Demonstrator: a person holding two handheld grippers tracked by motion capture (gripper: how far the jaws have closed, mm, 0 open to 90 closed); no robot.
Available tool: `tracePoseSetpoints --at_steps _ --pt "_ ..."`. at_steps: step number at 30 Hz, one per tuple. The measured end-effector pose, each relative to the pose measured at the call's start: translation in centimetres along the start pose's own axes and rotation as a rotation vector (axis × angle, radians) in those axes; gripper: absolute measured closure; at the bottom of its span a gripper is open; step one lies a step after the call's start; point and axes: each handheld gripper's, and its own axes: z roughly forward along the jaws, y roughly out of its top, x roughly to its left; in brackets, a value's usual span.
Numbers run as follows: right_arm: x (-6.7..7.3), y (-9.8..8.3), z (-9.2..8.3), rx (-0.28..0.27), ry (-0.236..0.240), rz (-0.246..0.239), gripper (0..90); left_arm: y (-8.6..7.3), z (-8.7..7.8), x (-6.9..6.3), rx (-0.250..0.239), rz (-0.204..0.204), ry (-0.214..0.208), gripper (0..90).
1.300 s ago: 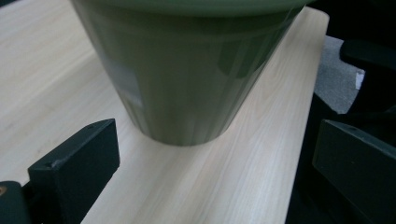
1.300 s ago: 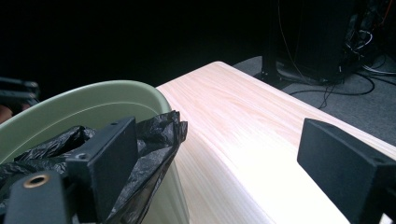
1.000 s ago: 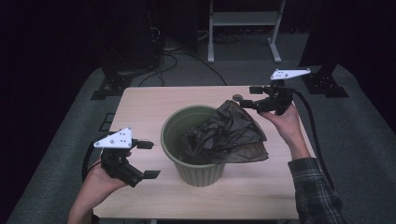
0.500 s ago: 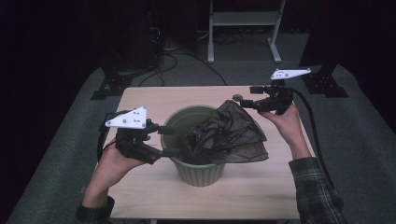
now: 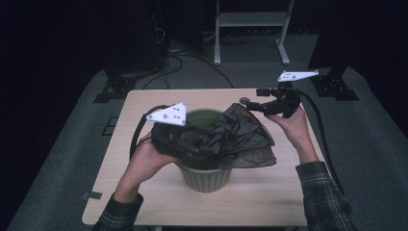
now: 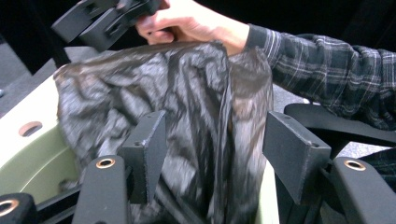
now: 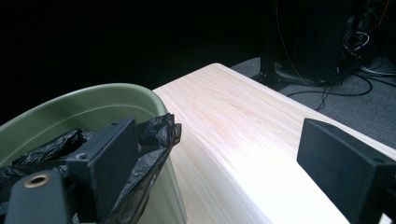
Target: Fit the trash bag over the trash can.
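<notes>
**Q:** Where was the bag, and what held it?

**A:** The black bag (image 5: pixel 240 137) lay half inside the green bin (image 5: pixel 204 178), its rest draped over the rim on the person's right. The left gripper (image 6: pixel 219 154) was at the bin mouth with a fold of the bag between its jaws. The jaws had just been closing but remained spread, not yet pinching the plastic. The right gripper (image 5: pixel 253 98) stood spread beside the bag's far corner, gripping nothing. The bin stood mid-tabletop (image 5: pixel 269 197).

**Q:** How was the step best carried out?

**A:** In my judgement, the step was to seize the bag's edge. Close fully on a single fold, clear of the bin wall. Confirm the grip before pulling. Thin plastic slips and tears, so draw slowly toward the near rim.
</notes>
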Motion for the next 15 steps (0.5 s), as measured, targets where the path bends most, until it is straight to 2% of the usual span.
tracePoseSetpoints --at_steps 7,15 --pt "0.0 0.0 0.1 -0.002 0.003 0.003 10.9 1.4 3.5 0.3 0.031 0.009 -0.027 39.6" --pt "0.0 0.0 -0.1 0.002 0.000 0.004 10.9 1.9 6.6 0.6 0.054 0.001 -0.065 42.5"
